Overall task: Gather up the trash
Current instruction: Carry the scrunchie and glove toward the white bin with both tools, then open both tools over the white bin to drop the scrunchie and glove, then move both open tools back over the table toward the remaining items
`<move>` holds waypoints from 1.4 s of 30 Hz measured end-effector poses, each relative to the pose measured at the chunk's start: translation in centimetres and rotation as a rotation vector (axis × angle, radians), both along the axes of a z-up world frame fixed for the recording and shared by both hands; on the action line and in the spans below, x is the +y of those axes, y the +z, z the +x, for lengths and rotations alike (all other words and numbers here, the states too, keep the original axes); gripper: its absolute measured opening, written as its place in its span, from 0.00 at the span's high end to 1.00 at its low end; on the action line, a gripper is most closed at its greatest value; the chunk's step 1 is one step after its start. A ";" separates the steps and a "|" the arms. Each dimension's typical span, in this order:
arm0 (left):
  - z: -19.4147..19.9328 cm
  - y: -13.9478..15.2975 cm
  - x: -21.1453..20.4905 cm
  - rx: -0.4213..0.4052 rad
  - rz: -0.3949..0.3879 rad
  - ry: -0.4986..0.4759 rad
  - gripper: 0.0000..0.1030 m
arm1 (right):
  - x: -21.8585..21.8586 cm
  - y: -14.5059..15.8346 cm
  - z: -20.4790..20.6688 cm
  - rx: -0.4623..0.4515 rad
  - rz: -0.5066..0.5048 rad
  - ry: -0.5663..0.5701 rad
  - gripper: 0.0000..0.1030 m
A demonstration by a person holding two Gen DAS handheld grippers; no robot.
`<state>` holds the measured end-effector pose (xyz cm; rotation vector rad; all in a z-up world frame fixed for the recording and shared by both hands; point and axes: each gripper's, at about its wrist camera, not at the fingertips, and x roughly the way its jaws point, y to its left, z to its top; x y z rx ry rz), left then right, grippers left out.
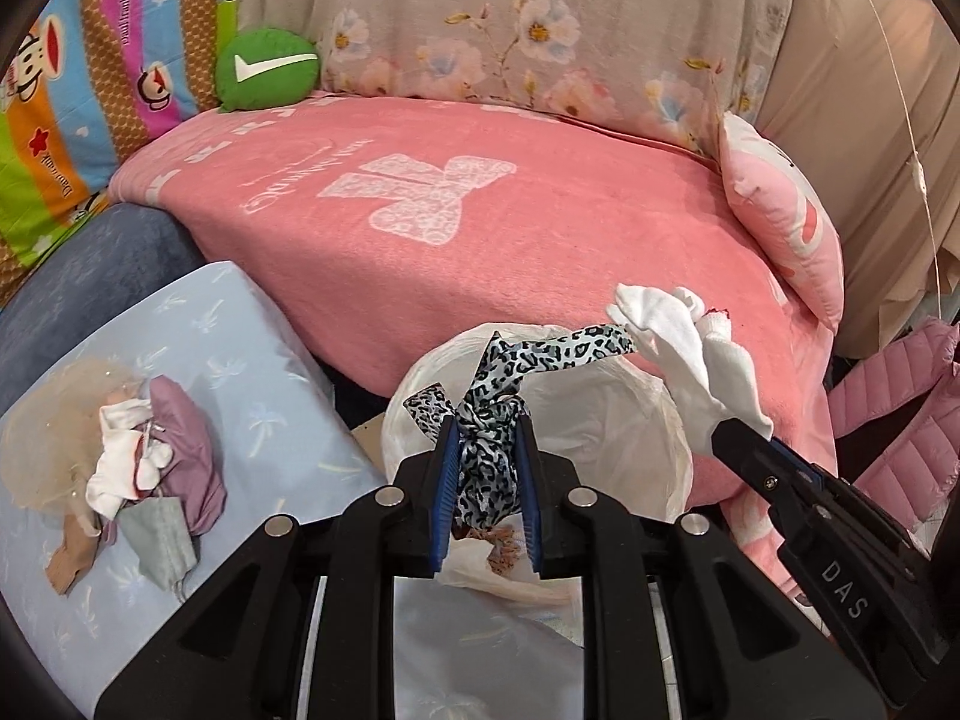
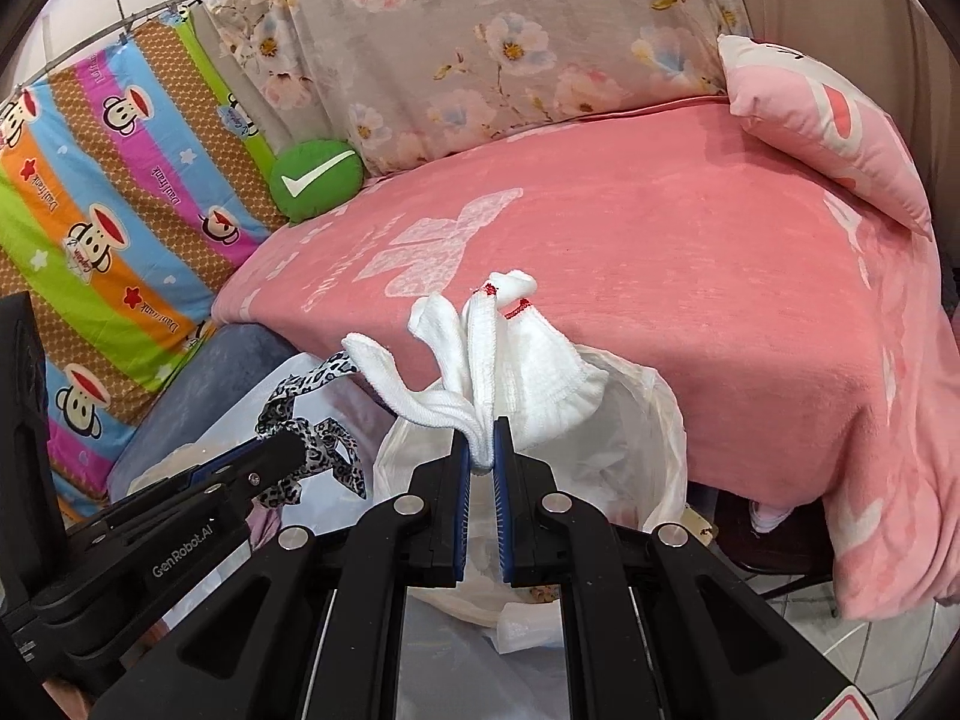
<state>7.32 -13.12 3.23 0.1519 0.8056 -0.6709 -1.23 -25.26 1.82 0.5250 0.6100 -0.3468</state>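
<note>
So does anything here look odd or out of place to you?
Yes: the "trash" is cloth. The left tongs grip a leopard-print scarf and the right tongs a white glove, both over the white bag. More fabric scraps sit heaped on the blue sheet.

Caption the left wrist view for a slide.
Left gripper holds a leopard-print scarf over the white trash bag; right gripper holds a white glove.
</note>
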 end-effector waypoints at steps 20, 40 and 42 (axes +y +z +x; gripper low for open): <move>0.5 0.3 0.7 -0.003 -0.010 0.066 0.32 | 0.4 0.0 0.5 0.004 -0.003 0.006 0.83; 0.5 0.2 3.9 0.006 -0.027 0.124 0.32 | 3.7 0.0 1.1 0.029 -0.028 0.084 0.73; 0.6 0.1 4.3 0.009 -0.031 0.130 0.32 | 4.2 0.0 1.3 0.033 -0.032 0.092 0.73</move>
